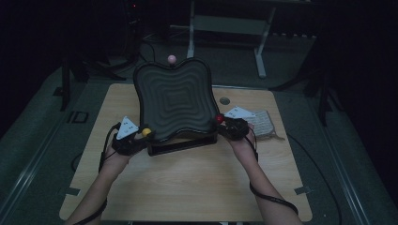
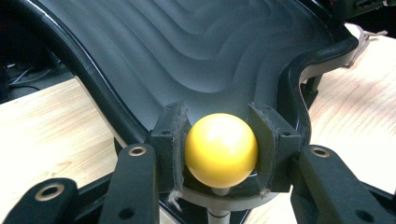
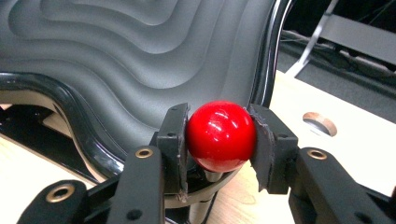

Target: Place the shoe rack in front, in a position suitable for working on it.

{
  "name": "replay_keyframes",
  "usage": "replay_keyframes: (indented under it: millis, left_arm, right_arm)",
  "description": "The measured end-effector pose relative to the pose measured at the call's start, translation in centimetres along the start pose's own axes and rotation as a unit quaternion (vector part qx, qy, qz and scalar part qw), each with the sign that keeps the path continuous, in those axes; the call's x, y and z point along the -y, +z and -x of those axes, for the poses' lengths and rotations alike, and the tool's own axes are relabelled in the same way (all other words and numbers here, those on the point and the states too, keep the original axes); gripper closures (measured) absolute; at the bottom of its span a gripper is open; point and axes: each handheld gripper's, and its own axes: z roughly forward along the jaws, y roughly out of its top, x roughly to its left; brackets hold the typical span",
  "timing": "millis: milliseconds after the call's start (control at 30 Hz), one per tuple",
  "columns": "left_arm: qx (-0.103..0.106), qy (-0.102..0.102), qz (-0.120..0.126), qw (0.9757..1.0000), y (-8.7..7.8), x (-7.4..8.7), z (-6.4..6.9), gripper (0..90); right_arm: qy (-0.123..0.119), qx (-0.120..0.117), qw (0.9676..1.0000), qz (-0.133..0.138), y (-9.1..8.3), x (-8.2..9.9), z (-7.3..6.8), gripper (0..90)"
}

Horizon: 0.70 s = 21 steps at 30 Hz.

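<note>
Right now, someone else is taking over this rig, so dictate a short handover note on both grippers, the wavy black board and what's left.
Left gripper: jaws closed on the glossy yellow ball knob, pads on both its sides.
Right gripper: jaws closed on the glossy red ball knob.
The black wavy ridged tilting board sits tilted on its black base on the light wooden table; a pink ball knob stands at its far edge.
Done: both near knobs grasped.
Left: probably steering the board by these knobs.
</note>
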Motion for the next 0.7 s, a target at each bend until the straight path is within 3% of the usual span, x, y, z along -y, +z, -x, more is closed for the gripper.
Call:
replay_keyframes:
  millis: [100, 267, 500, 700]
  left_arm:
    - [-0.014, 0.006, 0.005, 0.9999, -0.1, 0.1, 0.4, 57.7]
    - [-0.013, -0.001, 0.010, 0.9999, -0.3, 0.3, 0.8, 58.1]
    - [0.000, -0.023, 0.013, 0.9997, -0.9, 0.6, 1.4, 58.3]
    - [0.005, -0.023, 0.016, 0.9996, -1.6, 0.9, 2.7, 58.4]
  right_arm:
    - [0.000, 0.004, 1.0000, -0.005, 0.0, -0.1, -0.1, 59.9]
    - [0.007, 0.008, 0.9999, -0.004, -0.2, 0.0, -0.3, 59.9]
    - [0.014, 0.004, 0.9999, -0.007, -0.5, 0.1, -0.2, 59.9]
    - [0.008, -0.007, 0.9999, -0.010, -1.1, 0.4, 0.0, 59.9]
